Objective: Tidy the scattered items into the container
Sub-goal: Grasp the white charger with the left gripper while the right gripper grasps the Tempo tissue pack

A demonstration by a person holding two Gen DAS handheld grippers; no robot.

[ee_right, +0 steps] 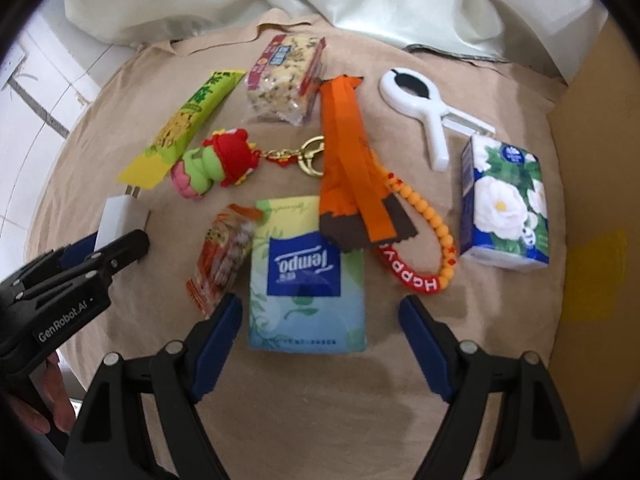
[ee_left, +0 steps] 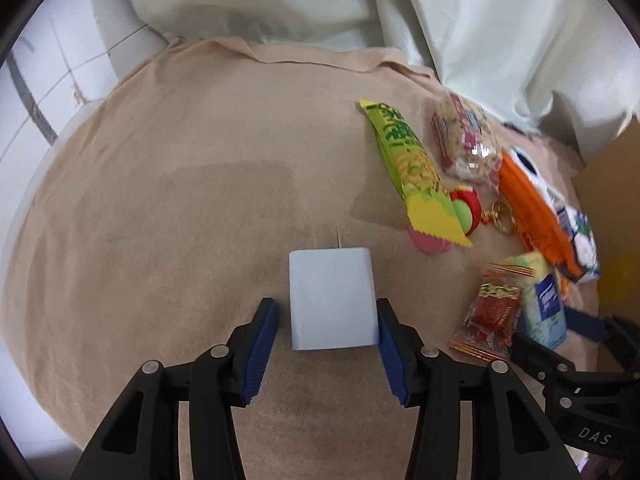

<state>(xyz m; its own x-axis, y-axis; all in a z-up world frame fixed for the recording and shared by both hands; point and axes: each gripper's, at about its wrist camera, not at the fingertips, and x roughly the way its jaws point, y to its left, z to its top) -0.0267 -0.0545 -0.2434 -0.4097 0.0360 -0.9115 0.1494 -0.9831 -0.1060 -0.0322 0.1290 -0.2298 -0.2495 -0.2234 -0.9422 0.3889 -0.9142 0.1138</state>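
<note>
A white charger plug lies on the tan cloth with its prongs pointing away. My left gripper is open and straddles it: the right pad touches its side, and a thin gap shows at the left pad. In the right wrist view, my right gripper is open around a Tempo tissue pack, with a gap on each side. The left gripper and the charger appear at that view's left. A cardboard box wall stands at the right.
Scattered on the cloth are a green snack stick, a rice cracker pack, a dragon keychain, an orange fox pouch, a beaded strap, a white clip, a floral tissue box and a red snack packet. Pale curtains hang behind.
</note>
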